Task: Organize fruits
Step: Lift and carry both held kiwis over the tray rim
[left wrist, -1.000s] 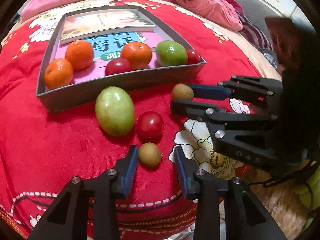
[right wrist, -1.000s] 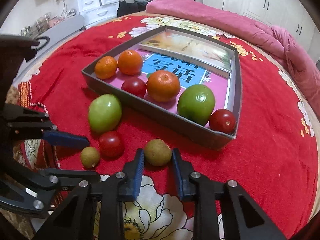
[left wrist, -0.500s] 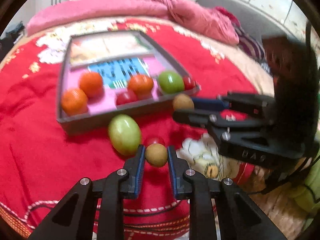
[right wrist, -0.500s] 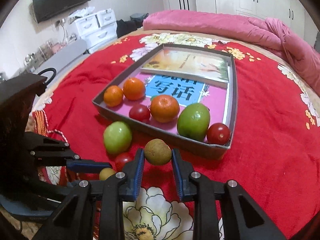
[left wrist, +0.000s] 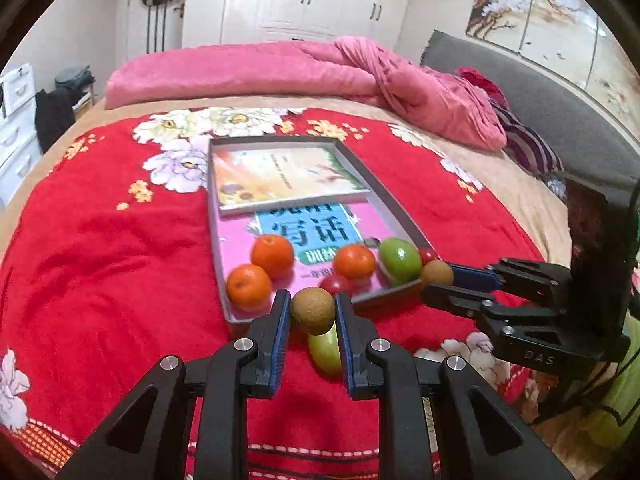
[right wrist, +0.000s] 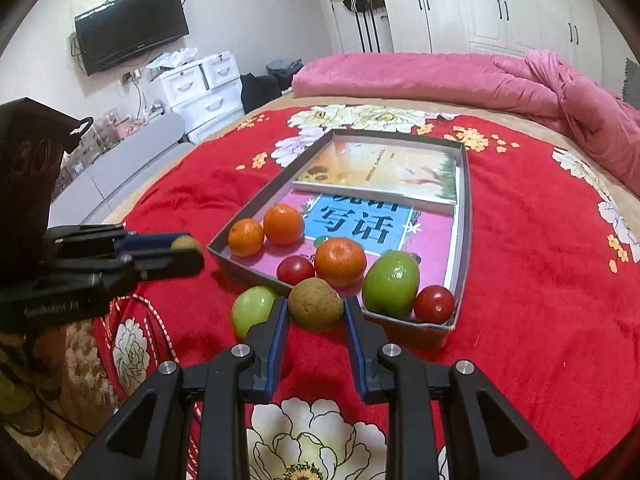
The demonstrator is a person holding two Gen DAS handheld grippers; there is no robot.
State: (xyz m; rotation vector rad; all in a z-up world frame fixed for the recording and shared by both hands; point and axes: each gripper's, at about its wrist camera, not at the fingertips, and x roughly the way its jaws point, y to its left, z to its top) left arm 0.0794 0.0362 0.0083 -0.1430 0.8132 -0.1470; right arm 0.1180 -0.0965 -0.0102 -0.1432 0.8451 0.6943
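My left gripper (left wrist: 311, 312) is shut on a brown kiwi (left wrist: 312, 310) and holds it above the bed, near the front edge of the grey tray (left wrist: 394, 208). My right gripper (right wrist: 316, 309) is shut on a second brown kiwi (right wrist: 315, 303), also lifted; it shows in the left wrist view (left wrist: 437, 273). The tray (right wrist: 464, 216) holds three oranges (right wrist: 340, 261), a green fruit (right wrist: 391, 283), two red fruits (right wrist: 434, 303) and books. A loose green fruit (right wrist: 251, 309) lies on the red bedspread in front of the tray, partly hidden by my fingers.
A pink quilt (left wrist: 280, 68) is piled along the far side of the bed. A grey headboard (left wrist: 532, 96) is at the right. White drawers (right wrist: 200, 84) and a grey bench (right wrist: 120, 160) stand beside the bed on the left.
Both grippers closed on their kiwis and lifted them off the bedspread. The views rose and tilted up. The loose red fruit is now hidden.
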